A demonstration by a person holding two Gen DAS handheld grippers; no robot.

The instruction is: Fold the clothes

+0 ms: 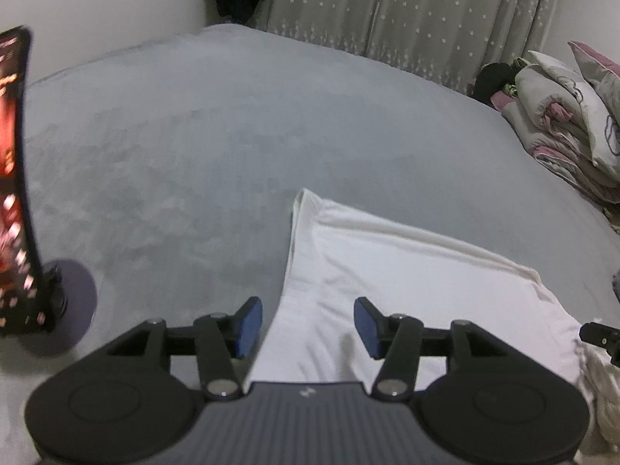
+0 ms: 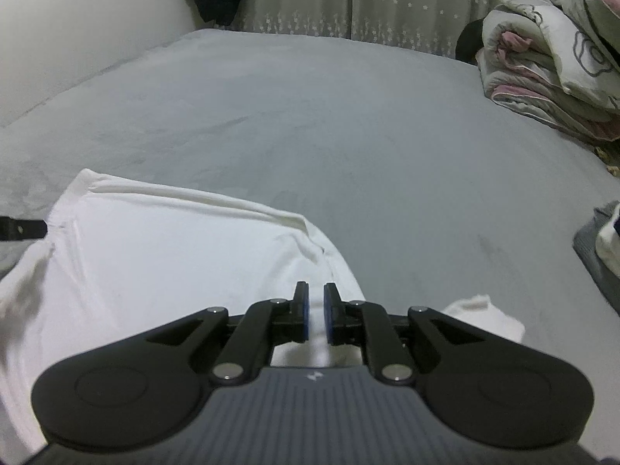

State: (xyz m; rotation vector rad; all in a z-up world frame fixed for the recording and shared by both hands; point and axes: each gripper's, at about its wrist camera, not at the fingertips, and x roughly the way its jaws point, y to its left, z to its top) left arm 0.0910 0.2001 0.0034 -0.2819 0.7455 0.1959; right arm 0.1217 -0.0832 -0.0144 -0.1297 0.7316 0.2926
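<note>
A white garment (image 1: 407, 271) lies folded flat on the grey bed (image 1: 193, 135), its far edge doubled into a straight fold. My left gripper (image 1: 308, 327) hovers over the garment's left edge, its blue pads wide apart with nothing between them. In the right wrist view the same garment (image 2: 155, 252) fills the lower left. My right gripper (image 2: 316, 310) hangs over the garment's right edge with a narrow gap between its pads; white cloth shows through the gap below, and the pads do not pinch it. A white sleeve end (image 2: 484, 317) sticks out to the right.
A lit phone (image 1: 15, 178) on a round stand (image 1: 73, 302) is at the left. Folded quilts and pillows (image 2: 542, 66) are stacked at the far right. More clothes (image 2: 604, 240) lie at the right edge. Starred curtains (image 2: 348, 0) hang behind the bed.
</note>
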